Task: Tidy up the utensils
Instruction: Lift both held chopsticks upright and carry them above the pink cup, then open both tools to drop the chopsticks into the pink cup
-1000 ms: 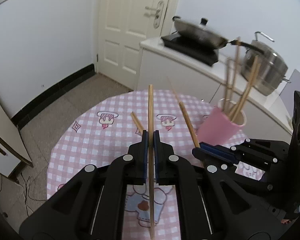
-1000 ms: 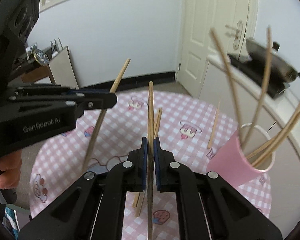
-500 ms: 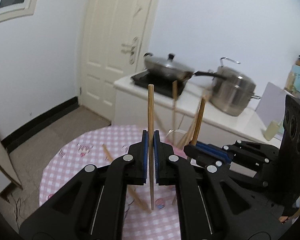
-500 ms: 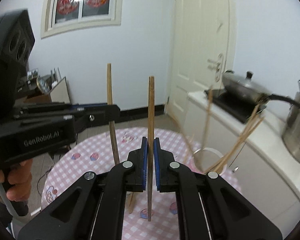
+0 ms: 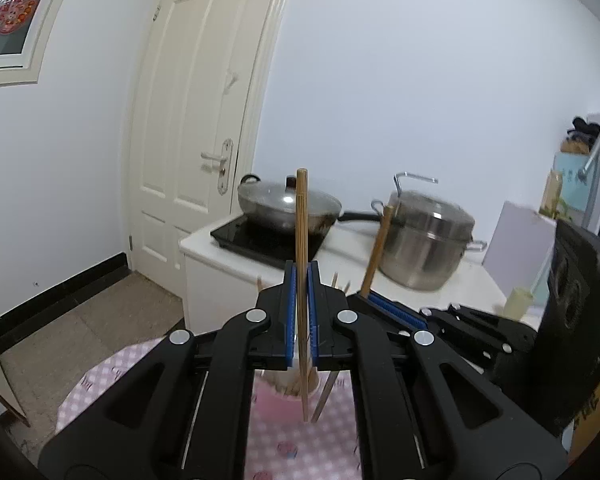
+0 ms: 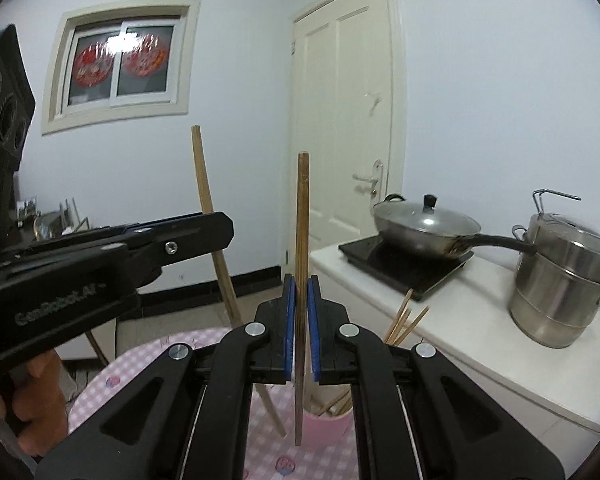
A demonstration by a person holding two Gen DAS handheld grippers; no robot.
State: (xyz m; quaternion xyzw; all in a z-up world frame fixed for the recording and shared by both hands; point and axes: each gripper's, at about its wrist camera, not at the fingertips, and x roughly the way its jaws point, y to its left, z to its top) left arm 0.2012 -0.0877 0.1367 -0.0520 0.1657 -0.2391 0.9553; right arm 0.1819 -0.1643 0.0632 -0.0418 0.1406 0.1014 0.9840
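My left gripper (image 5: 301, 280) is shut on an upright wooden chopstick (image 5: 301, 216); its lower end hangs at the rim of the pink cup (image 5: 276, 400), which holds several chopsticks. My right gripper (image 6: 300, 292) is shut on another upright chopstick (image 6: 302, 216), its lower end just above the same pink cup (image 6: 328, 428). The right gripper also shows in the left wrist view (image 5: 384, 308), and the left gripper with its chopstick (image 6: 208, 208) shows at left in the right wrist view. Both grippers are side by side above the cup.
The cup stands on a round table with a pink checked cloth (image 5: 100, 380). Behind it is a white counter (image 6: 480, 320) with an induction hob, a lidded wok (image 6: 424, 228) and a steel steamer pot (image 6: 564, 276). A white door (image 5: 196, 140) is beyond.
Both grippers have tilted up to level and moved over the pink cup. The chopsticks went from leaning forward to upright, and their lower ends now hang at the cup's mouth.
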